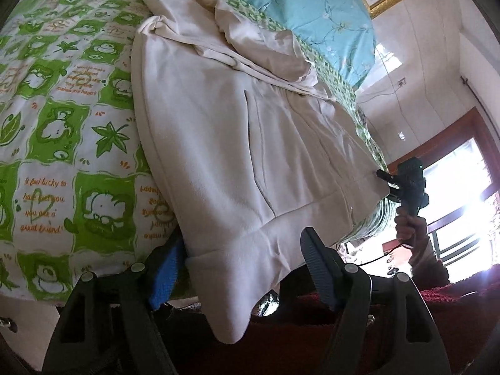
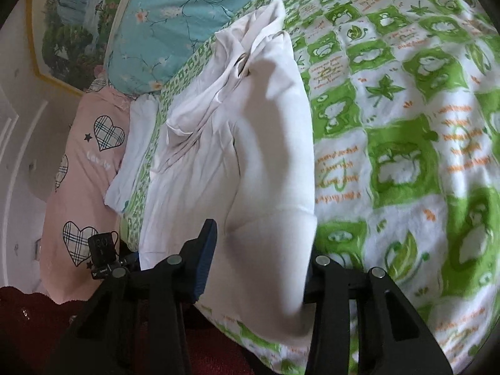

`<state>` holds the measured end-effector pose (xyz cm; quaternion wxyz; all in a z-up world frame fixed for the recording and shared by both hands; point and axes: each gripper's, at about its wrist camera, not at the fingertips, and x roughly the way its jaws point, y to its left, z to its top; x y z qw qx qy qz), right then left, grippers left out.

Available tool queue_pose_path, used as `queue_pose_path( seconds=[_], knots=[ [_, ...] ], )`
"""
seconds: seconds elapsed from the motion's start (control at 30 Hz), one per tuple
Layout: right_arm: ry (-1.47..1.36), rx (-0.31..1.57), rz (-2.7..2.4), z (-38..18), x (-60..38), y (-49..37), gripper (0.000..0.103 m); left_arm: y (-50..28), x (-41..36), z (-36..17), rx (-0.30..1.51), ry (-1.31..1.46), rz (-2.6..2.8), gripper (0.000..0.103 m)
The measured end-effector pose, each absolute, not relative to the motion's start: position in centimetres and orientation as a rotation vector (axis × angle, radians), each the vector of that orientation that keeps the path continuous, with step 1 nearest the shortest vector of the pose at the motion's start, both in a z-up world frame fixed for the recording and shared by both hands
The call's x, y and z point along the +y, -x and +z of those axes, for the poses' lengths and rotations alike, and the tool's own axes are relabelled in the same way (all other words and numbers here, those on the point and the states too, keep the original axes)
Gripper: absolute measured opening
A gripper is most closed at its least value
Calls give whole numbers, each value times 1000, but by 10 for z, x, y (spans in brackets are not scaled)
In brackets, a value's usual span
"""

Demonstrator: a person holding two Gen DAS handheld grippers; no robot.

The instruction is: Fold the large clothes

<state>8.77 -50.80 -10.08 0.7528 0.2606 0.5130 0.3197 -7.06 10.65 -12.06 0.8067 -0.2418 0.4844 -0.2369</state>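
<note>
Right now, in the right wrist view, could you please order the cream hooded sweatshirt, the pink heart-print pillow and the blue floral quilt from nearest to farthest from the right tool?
1. Cream hooded sweatshirt: hem between the right tool fingers.
2. Pink heart-print pillow: left, beside the bed.
3. Blue floral quilt: top, far end.

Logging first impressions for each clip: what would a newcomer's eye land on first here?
A large cream hooded sweatshirt lies lengthwise on a loud green-and-white cartoon bedspread, its hem hanging over the near edge of the bed. The left gripper and the right gripper each straddle that hem. A turquoise floral pillow lies at the head of the bed beyond the hood.
</note>
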Motion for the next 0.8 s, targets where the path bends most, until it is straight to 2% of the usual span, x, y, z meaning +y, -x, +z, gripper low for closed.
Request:
queue_pose_path(
  seconds=[0.23,0.33,0.37,0.4,0.43,0.6,0.8],
  knots=[
    [-597,1088,737,-101,-511,-76,41,65,97,-135,1100,527,-548,47],
    [-587,1103,717,-105,-504,-79,33,57,91,-128,1064,532,-564,29],
    [-581,1105,712,-106,-501,-79,31,54,86,-127,1065,517,-566,16],
    [-573,1105,705,-106,-500,-79,22,53,85,-127,1067,500,-562,5],
    [-565,1106,694,-106,-499,-79,12,53,80,-126,1068,466,-547,5],
    [-626,1032,723,-94,-504,-62,9,72,79,-96,968,387,-527,2],
    [-686,1025,742,-99,-508,-50,9,69,86,-82,924,435,-543,2]
  ],
)
